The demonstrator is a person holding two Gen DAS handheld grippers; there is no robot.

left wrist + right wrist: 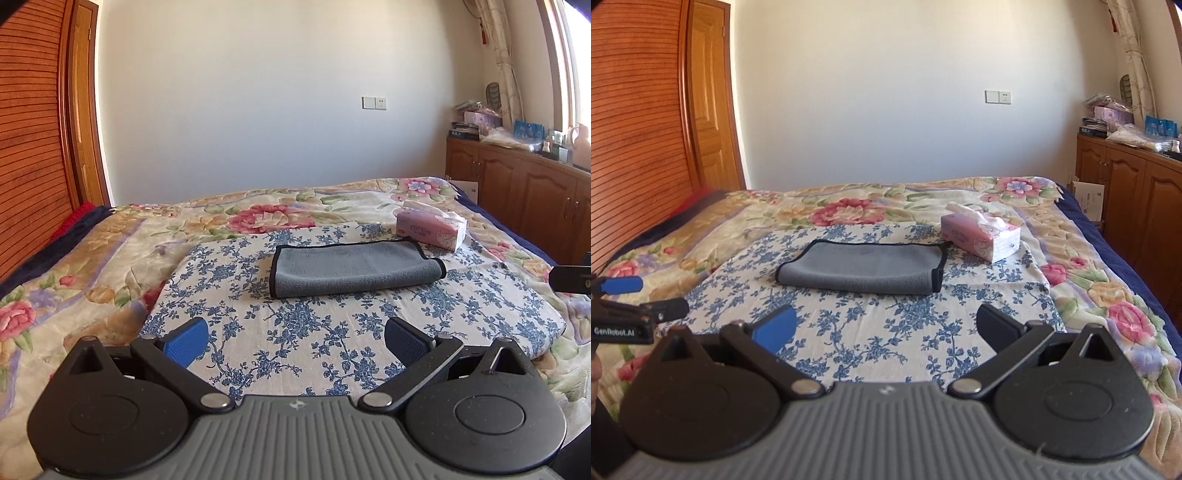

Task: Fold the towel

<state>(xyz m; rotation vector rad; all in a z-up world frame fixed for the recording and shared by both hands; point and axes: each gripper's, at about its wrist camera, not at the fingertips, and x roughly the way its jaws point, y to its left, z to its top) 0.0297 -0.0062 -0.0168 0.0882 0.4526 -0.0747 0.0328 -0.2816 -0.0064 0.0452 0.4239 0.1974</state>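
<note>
At twelve o'clock ahead of both wide-spread, empty tongs, left tongs (295, 341) and right tongs (886, 326), the grey towel (354, 269) lies on the bed (92, 258) apparently folded once, further folds likely remaining.

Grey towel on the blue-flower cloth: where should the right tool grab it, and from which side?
Probably the towel's right end, where the black-trimmed edges stack and lift slightly off the cloth. Come in low from the near right, sliding one finger under the layers. The near long side looks like a rounded fold, lying flat, with no free edge to pinch. Both tools, right and left, are open and short of it.
</note>
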